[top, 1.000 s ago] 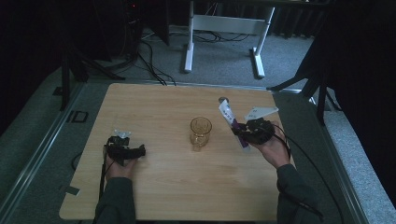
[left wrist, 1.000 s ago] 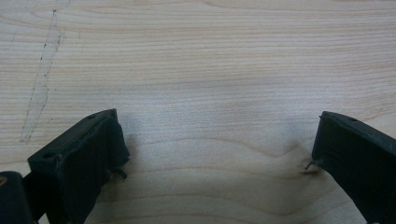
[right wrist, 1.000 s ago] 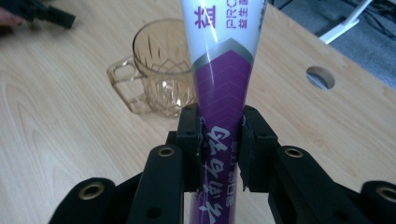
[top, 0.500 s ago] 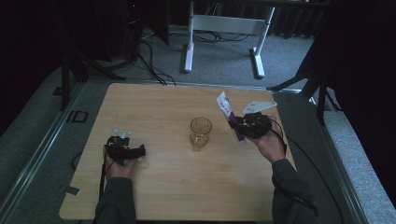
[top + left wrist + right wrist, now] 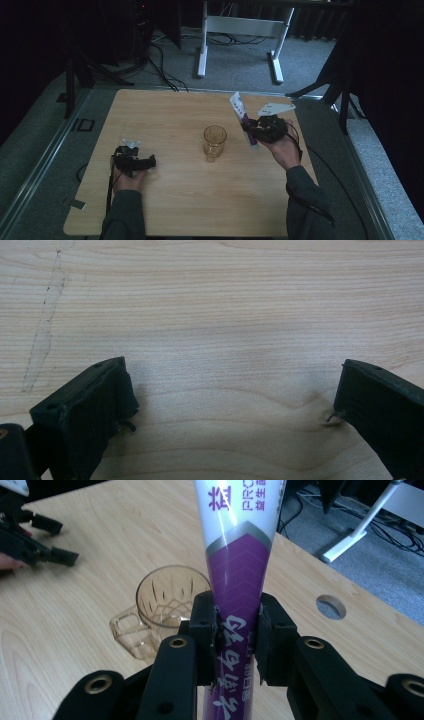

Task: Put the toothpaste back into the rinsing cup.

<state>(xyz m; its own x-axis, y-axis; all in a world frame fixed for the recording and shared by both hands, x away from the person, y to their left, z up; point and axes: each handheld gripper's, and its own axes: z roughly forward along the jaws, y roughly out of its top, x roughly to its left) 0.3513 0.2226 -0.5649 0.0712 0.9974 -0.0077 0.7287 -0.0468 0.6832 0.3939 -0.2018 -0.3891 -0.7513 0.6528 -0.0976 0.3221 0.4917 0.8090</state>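
A white and purple toothpaste tube (image 5: 242, 118) (image 5: 239, 555) stands tilted above the table's right side, broad end up. My right gripper (image 5: 256, 133) (image 5: 236, 636) is shut on its purple lower part, pads pressing both sides. An amber cut-glass mug (image 5: 215, 142) (image 5: 165, 597) stands upright at mid-table, just left of the tube, handle toward the person. At the near left my left gripper (image 5: 151, 162) (image 5: 235, 400) rests low over the wooden table (image 5: 175, 110) with its jaws wide open and only bare wood between them. It also appears far off in the right gripper view (image 5: 37, 540).
A round cable hole (image 5: 330, 606) pierces the tabletop near the right edge. Beyond the far edge, a white desk frame (image 5: 240, 25) and loose cables (image 5: 160, 60) lie on grey carpet. A scratch mark (image 5: 45, 325) runs across the wood by the left gripper.
The right gripper has lifted the tube slightly and drawn it a little farther from the person. The left gripper and the mug have not moved.
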